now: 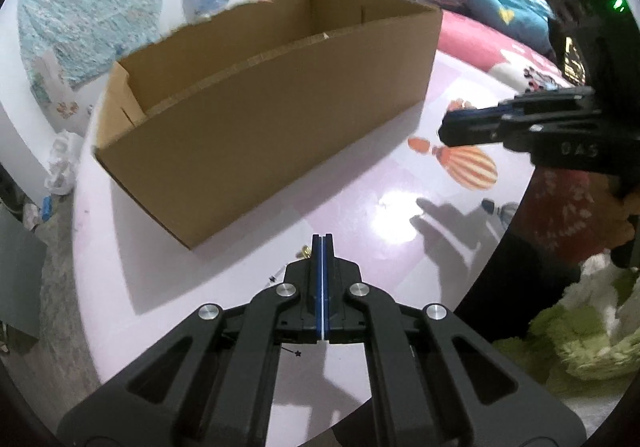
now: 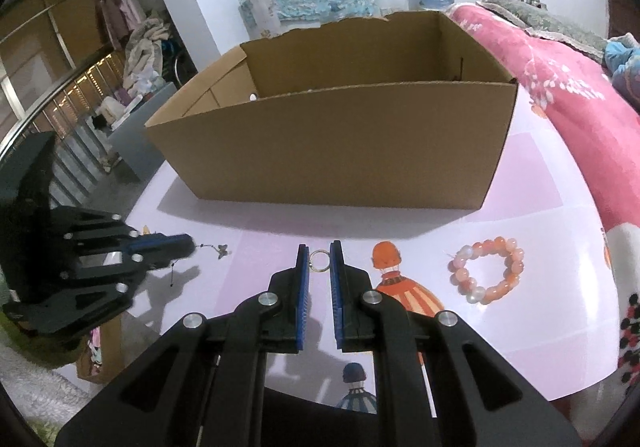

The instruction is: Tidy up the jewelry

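— In the left wrist view, what do your fingers do?

— My left gripper [image 1: 322, 243] has its fingers pressed together, and a thin chain with small star charms [image 1: 298, 353] hangs out under them. A gold piece [image 1: 304, 250] shows just beside the tips. I judge that I pinch this chain so that I can carry it to the cardboard box [image 1: 260, 119], which stands open just ahead on the pink table [image 1: 380, 215]. The right gripper [image 1: 448, 131] is at the side, well apart from the box.

— And in the right wrist view?

— My right gripper [image 2: 319, 253] has its fingers apart, and a small ring [image 2: 319, 260] lies on the table between the tips. I keep them apart because I think the next move is to close on it. A bead bracelet [image 2: 490, 271] waits near on the right. A butterfly charm [image 2: 222, 250] dangles from the left gripper [image 2: 188, 243].

— What could go wrong?

— The ring is thin and flat; I think it can slip.
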{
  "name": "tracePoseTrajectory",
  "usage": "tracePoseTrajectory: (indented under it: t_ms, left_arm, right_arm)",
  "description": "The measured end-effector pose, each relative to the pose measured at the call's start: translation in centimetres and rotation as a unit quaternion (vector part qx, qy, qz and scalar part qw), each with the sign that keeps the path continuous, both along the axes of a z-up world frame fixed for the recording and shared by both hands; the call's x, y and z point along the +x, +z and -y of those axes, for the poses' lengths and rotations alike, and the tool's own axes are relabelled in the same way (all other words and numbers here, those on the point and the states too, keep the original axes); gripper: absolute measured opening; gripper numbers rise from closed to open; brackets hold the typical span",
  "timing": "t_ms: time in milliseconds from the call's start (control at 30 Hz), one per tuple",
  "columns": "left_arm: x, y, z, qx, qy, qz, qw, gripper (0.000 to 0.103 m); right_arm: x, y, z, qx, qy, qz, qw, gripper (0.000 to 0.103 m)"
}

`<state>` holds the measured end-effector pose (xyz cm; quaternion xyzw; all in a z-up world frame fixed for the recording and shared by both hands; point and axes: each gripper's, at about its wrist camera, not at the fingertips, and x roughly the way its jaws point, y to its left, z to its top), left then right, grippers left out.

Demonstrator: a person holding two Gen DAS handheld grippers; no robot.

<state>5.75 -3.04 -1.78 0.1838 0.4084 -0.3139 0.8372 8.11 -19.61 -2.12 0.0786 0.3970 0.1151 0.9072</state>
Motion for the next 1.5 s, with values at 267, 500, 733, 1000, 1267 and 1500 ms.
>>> tracePoseTrajectory:
  t_ms: [267,500,733,1000,1267,1500]
  left_arm:
    - [2.1,-2.8,0.3,0.029,-0.032,-0.017,0.9989,0.017]
    - [3.2,-2.9,0.1,0.014,-0.052,-0.040,0.9977,0.016]
    - [2.9,-2.8,0.5,0.027,-0.066,-0.034,0.9969,0.012]
    - [2.3,-2.7,0.5,0.026,-0.058,-0.022,0.9977,0.011]
    - [0.7,1.8,-0.7,-0.024,-0.045,0.007,0.9987,0.011]
    - [1.6,11.0,-1.2,-0.112,-0.030,0.090,0.9891,0.011]
  right_arm:
    - [0.0,-0.4,-0.3,0.008,0.006,-0.005,1.000,0.010]
    - [0.8,-0.9,0.3,0.017,0.002,-0.013,1.000,0.010]
    - [1.0,-1.1,0.6,0.023,-0.003,-0.016,1.000,0.010]
    - [0.3,-0.8,0.6,0.022,-0.005,-0.009,1.000,0.010]
    - [-1.2,2.0,0.5,0.012,-0.002,0.027,1.000,0.010]
    - [0.0,9.0,1.0,0.003,0.017,0.120,0.993,0.010]
